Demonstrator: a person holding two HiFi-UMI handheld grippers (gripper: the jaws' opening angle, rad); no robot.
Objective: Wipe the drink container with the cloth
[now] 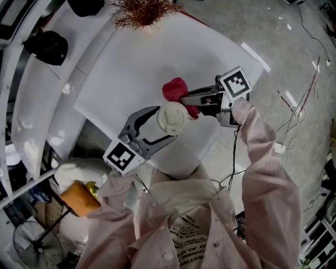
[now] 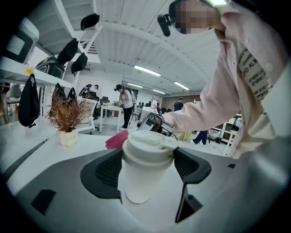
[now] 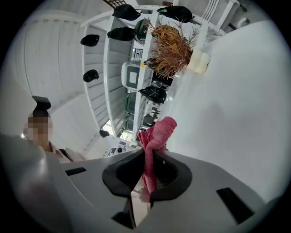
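White table (image 1: 157,63) in an open office, grey floor (image 1: 294,63) with loose cables on the right. Dried plant (image 1: 144,13) in a small white pot at the far table edge. Shelf (image 3: 107,68) beyond it carries black bags and caps.

Left tool (image 1: 164,125): jaws closed onto the cup (image 1: 172,116), one pad each side of the body just under the lid. Left gripper view confirms it: tool (image 2: 149,157) clamps cup (image 2: 141,182) upright, cream lid on, flip tab pointing right. Cup sits over the near part of the table, by the front edge. Can't tell if its base touches the table.

Right tool (image 1: 190,103): jaws pinched on the cloth (image 1: 176,89), red, bunched. Right gripper view shows the tool (image 3: 148,166) with the cloth (image 3: 155,136) squeezed into a narrow strip between the pads. A wad sticks out past the tips and a tail hangs back behind them. Tool comes in from the right, rolled on its side.

Cloth wad is just beside the cup's lid, on its far-right side. In the left gripper view the cloth (image 2: 117,139) peeks out behind the lid at left. Contact between cloth and cup not clear.

Striped sleeve (image 1: 262,152) runs to the right tool. Plant (image 3: 175,43) is ahead of that tool, well apart from the cloth.
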